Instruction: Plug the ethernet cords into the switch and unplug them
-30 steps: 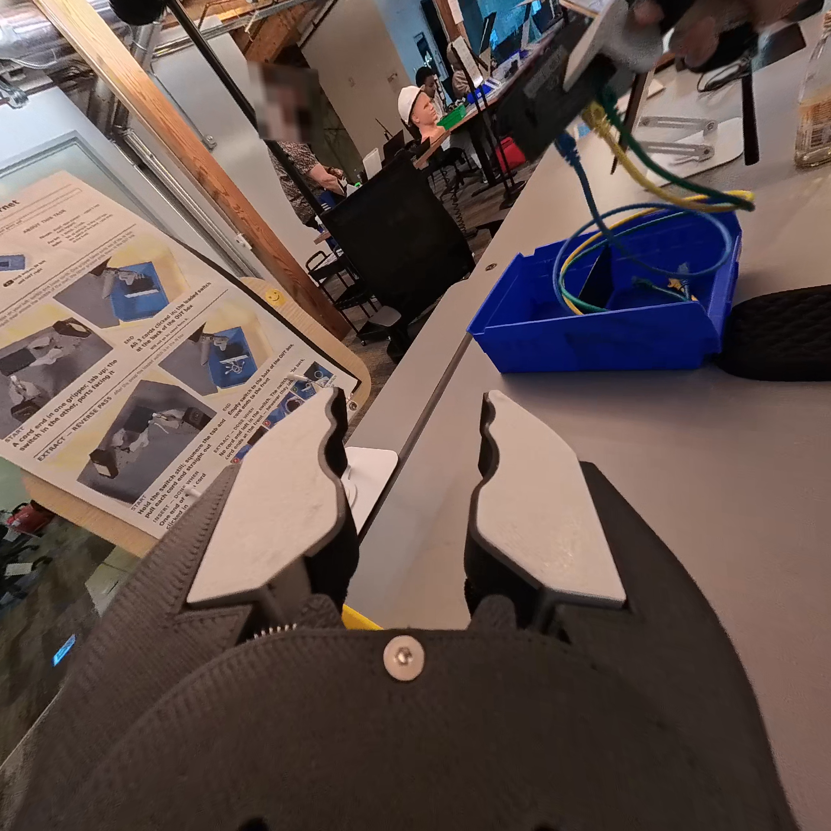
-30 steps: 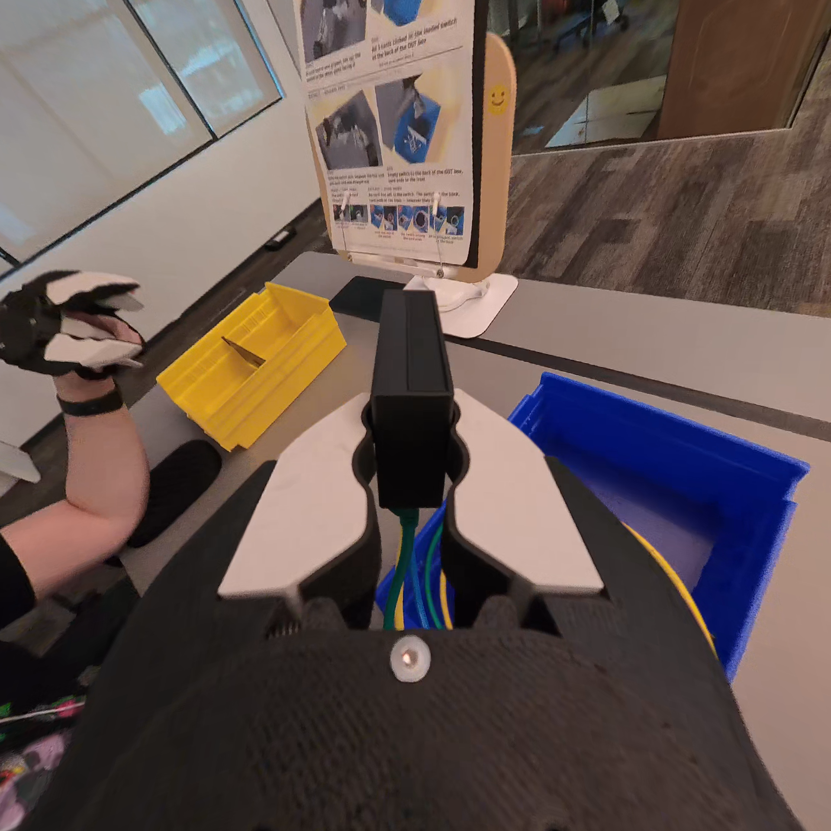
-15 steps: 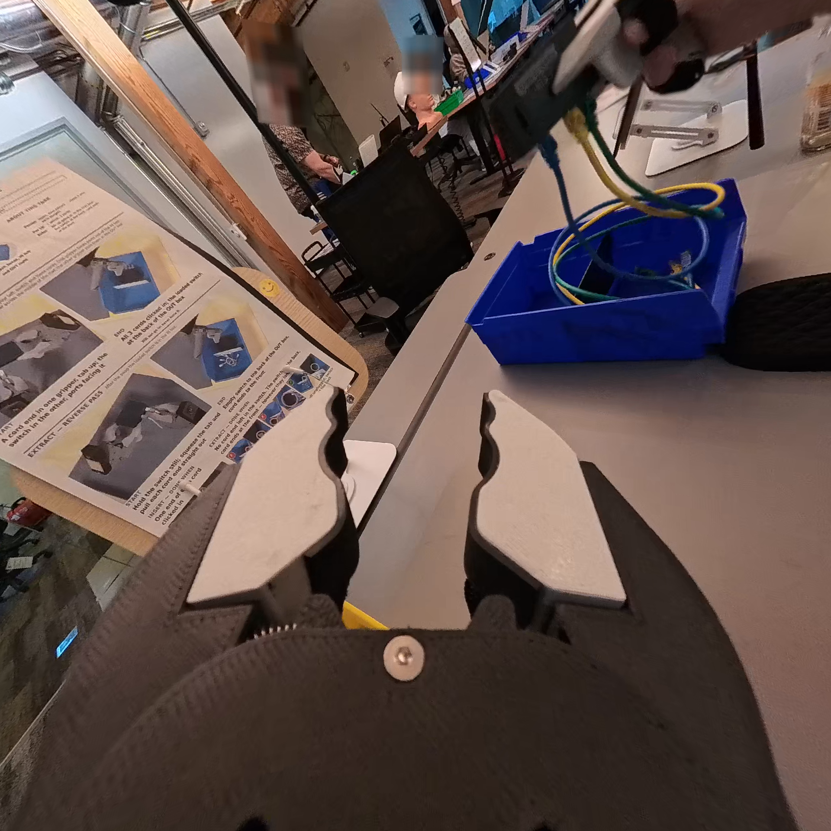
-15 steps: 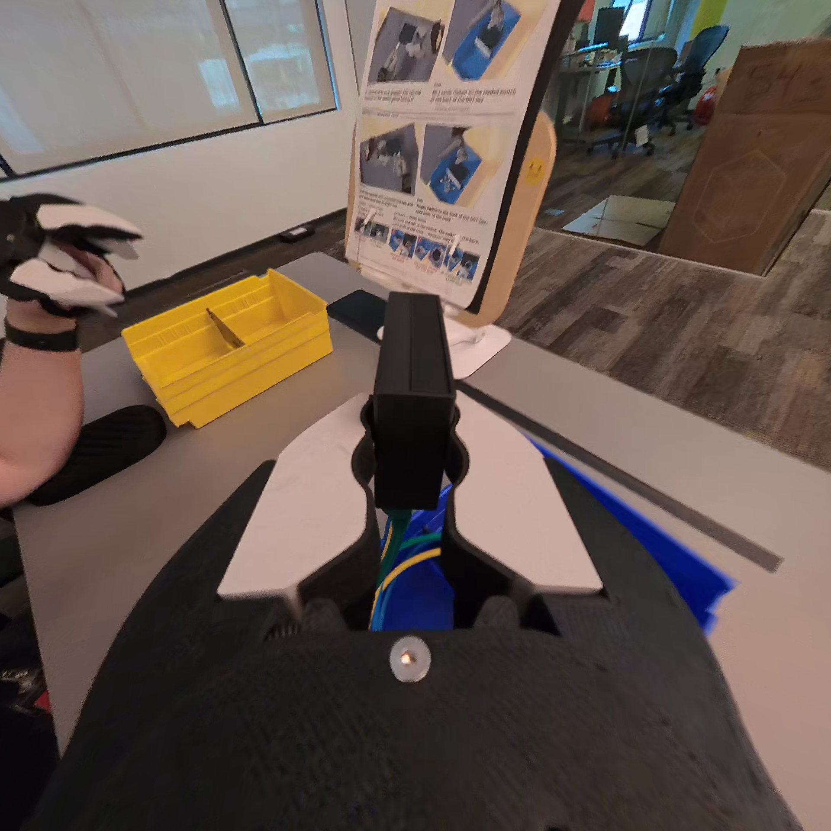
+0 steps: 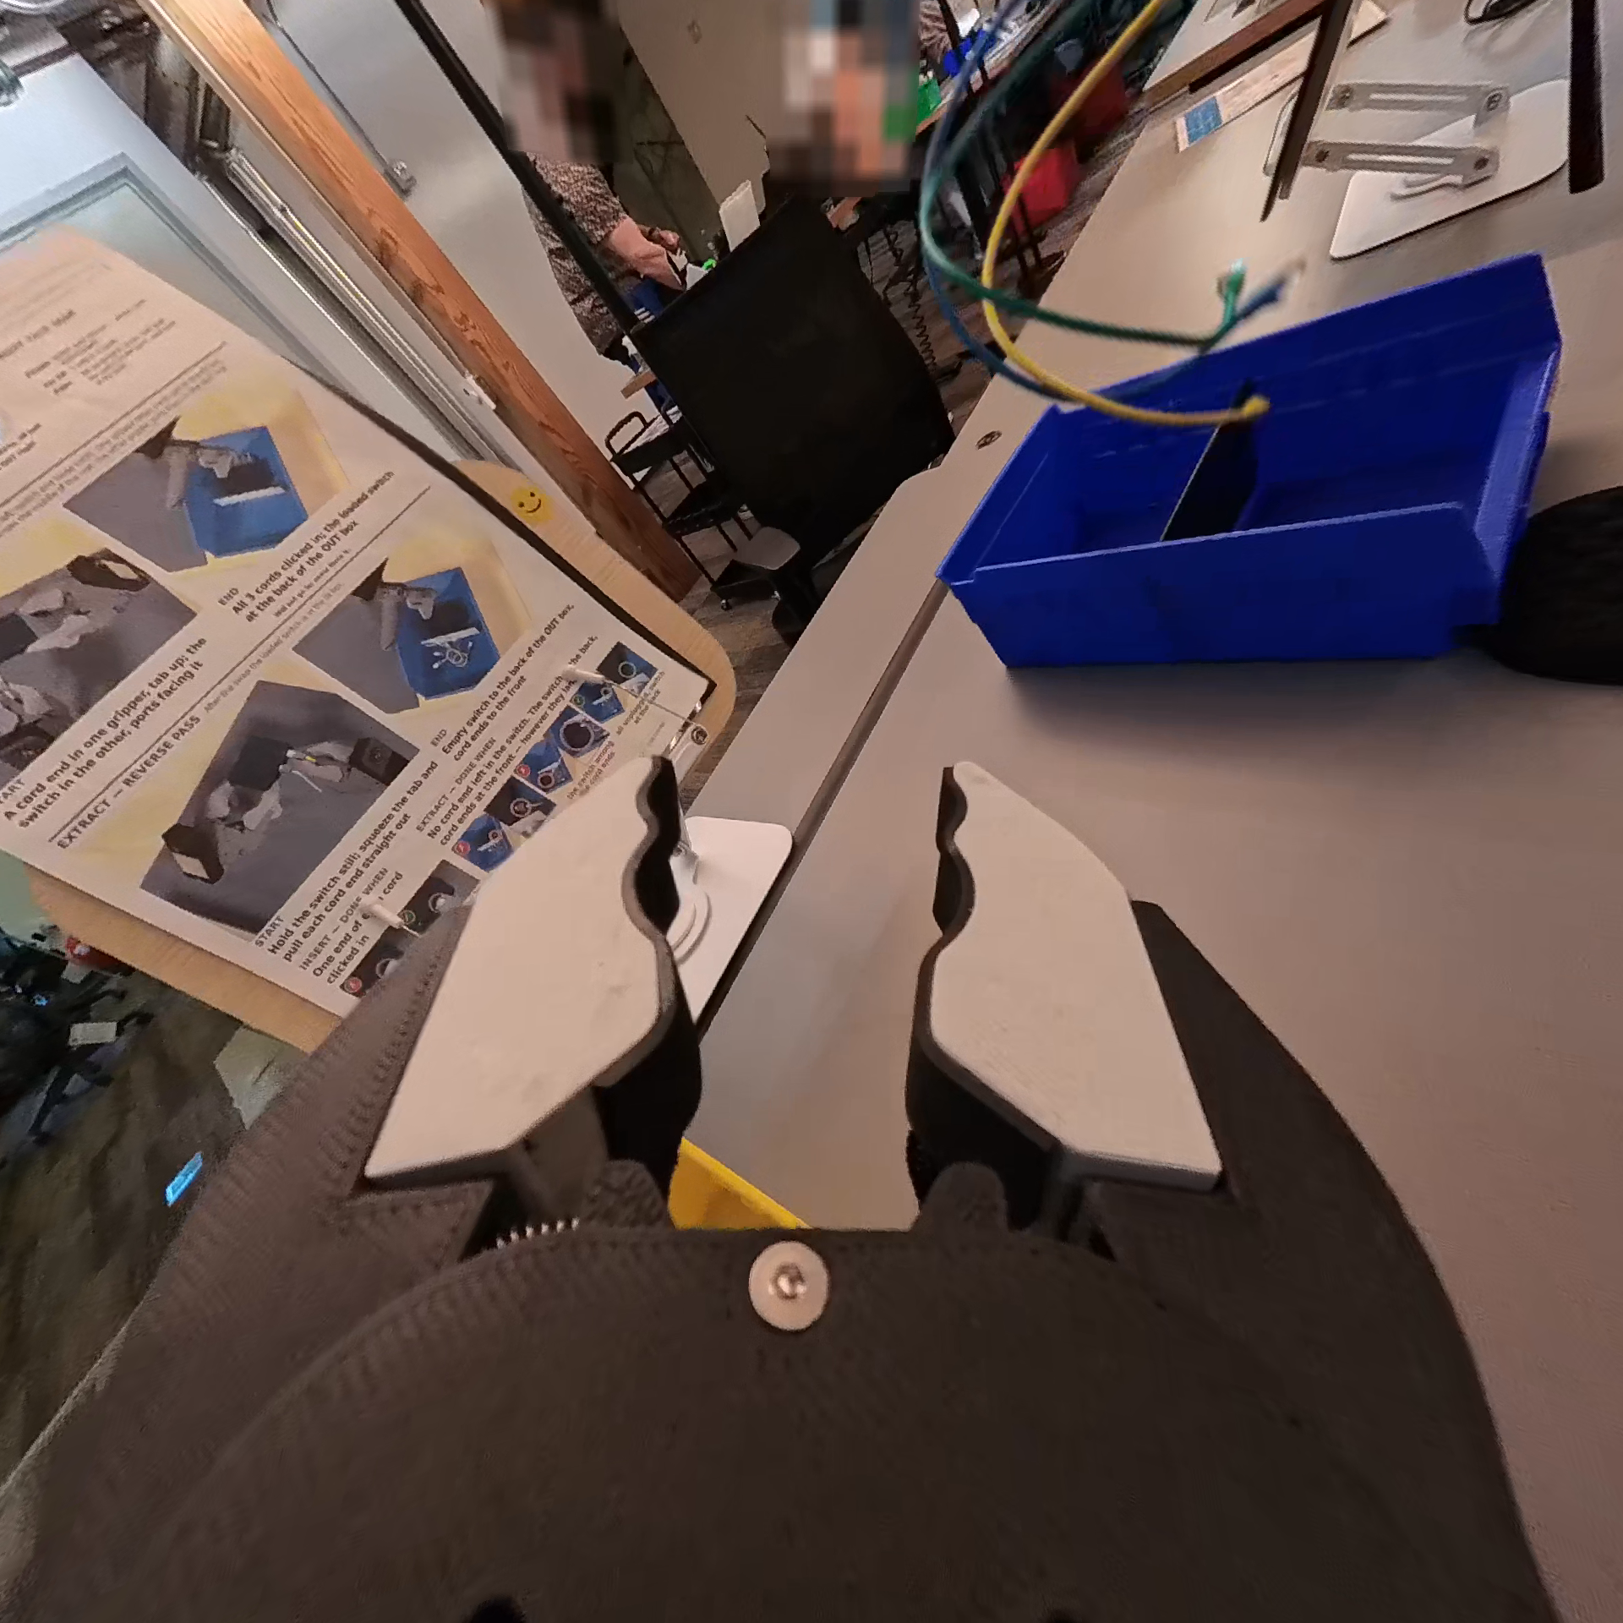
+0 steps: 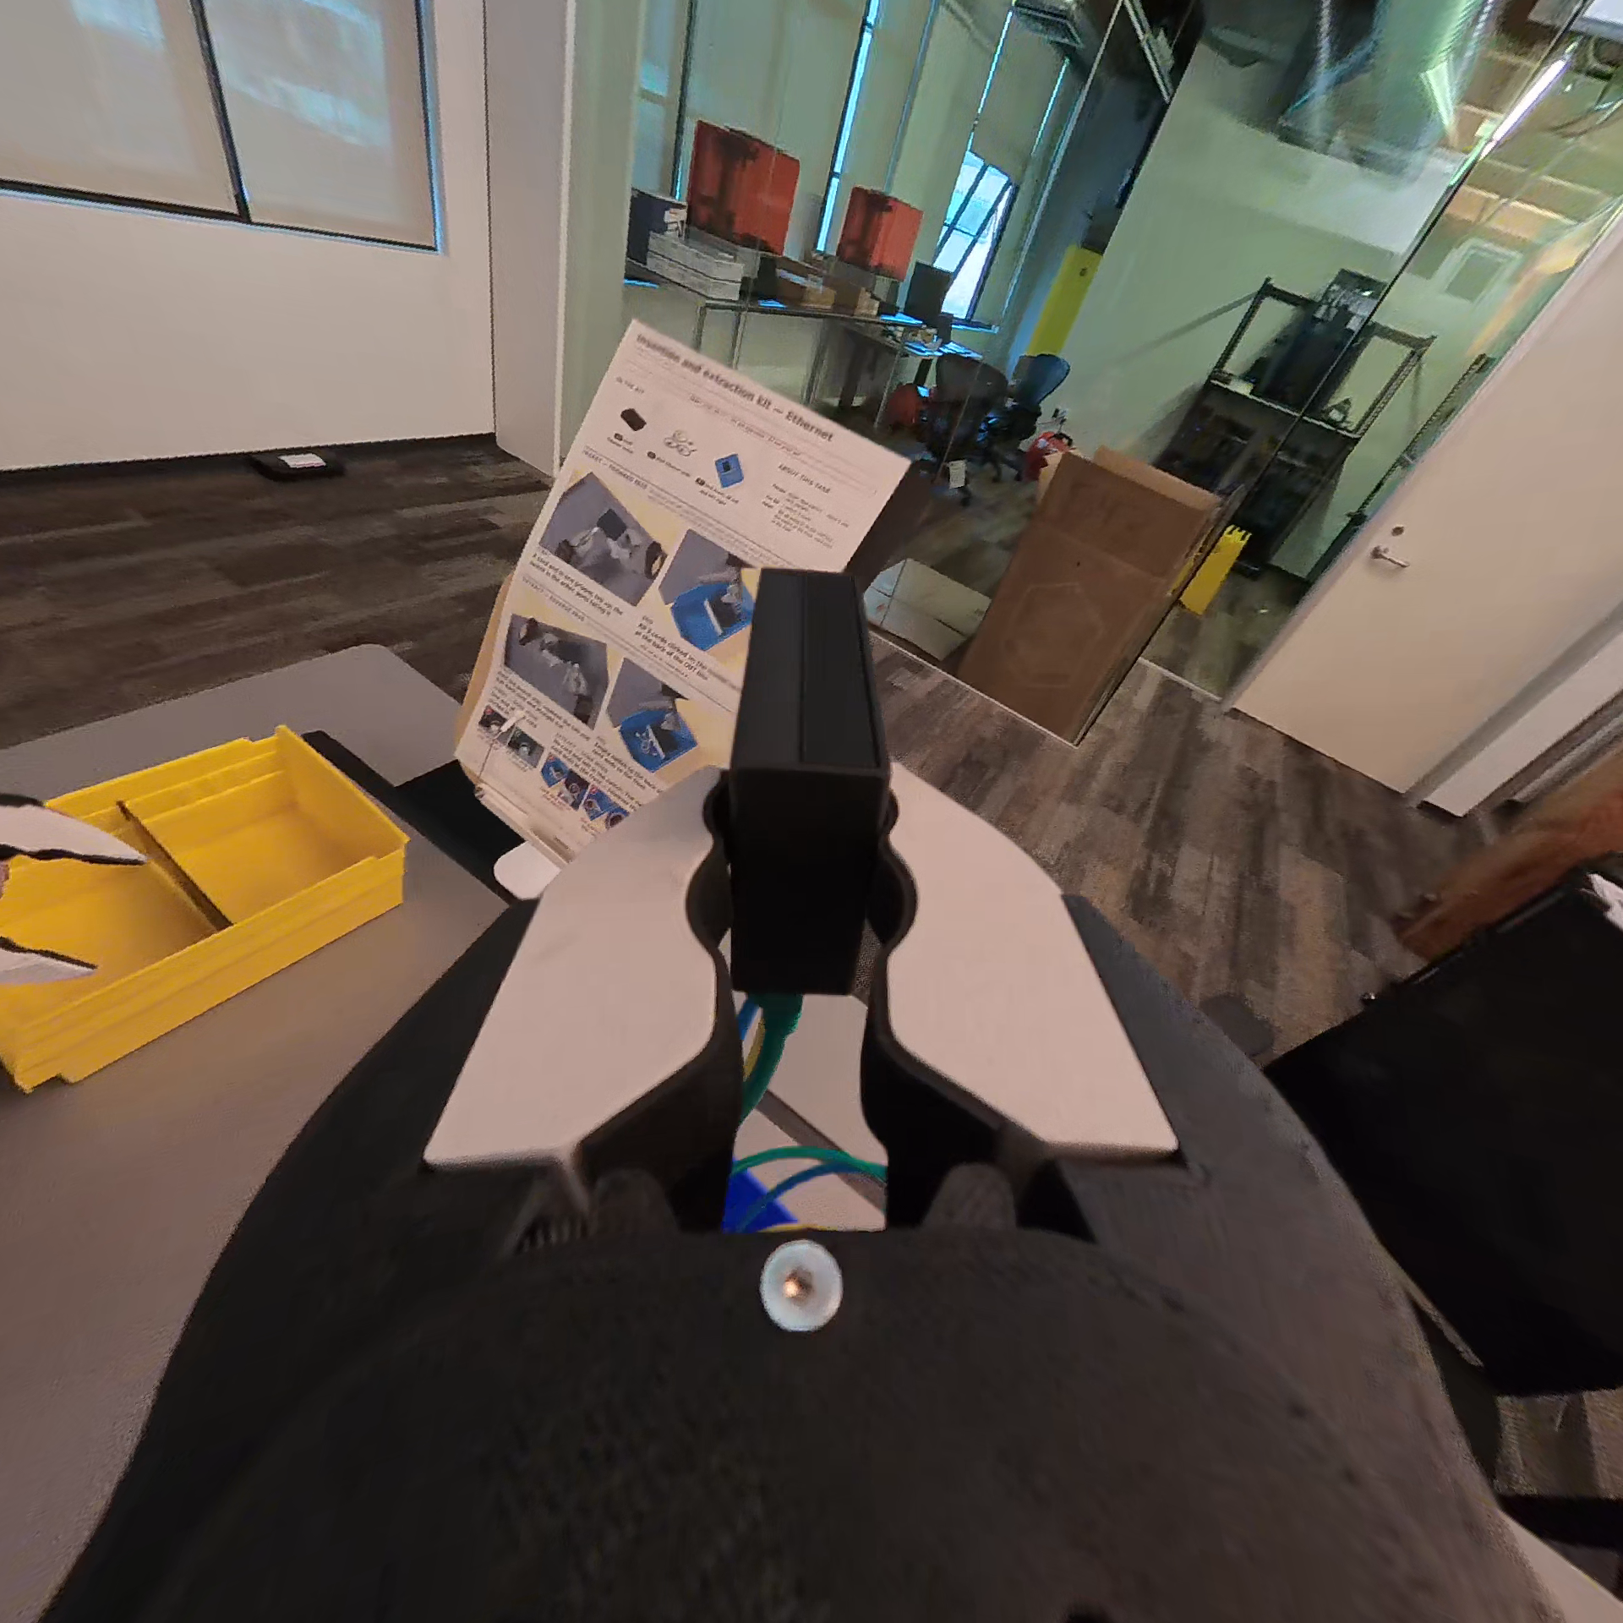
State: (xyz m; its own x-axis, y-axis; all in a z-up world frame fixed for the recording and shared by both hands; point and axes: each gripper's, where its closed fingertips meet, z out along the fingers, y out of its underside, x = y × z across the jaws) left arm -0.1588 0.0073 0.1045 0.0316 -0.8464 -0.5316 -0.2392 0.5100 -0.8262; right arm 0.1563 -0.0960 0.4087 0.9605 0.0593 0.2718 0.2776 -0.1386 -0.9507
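My right gripper (image 6: 804,790) is shut on the black switch (image 6: 804,746), held upright and high above the table. Green, blue and yellow ethernet cords (image 6: 773,1036) hang from the switch's underside between my fingers. In the left wrist view the same cords (image 5: 992,290) dangle in the air above the blue bin (image 5: 1273,544), their free ends lifted clear of it. My left gripper (image 5: 799,790) is open and empty, hovering over the grey table (image 5: 1229,922). Its fingertips (image 6: 53,856) show at the left edge of the right wrist view.
A yellow divided bin (image 6: 202,887) sits on the table at left. An instruction sheet on a stand (image 5: 290,685) stands at the table's far edge, also in the right wrist view (image 6: 667,597). A black pad (image 5: 1572,588) lies beside the blue bin. People sit far behind. Some 45 cm of space lies between my two pairs of fingers.
My right gripper has lifted and tilted up with the switch, pulling the cords out of the blue bin. My left gripper has stayed open and shifted slightly.
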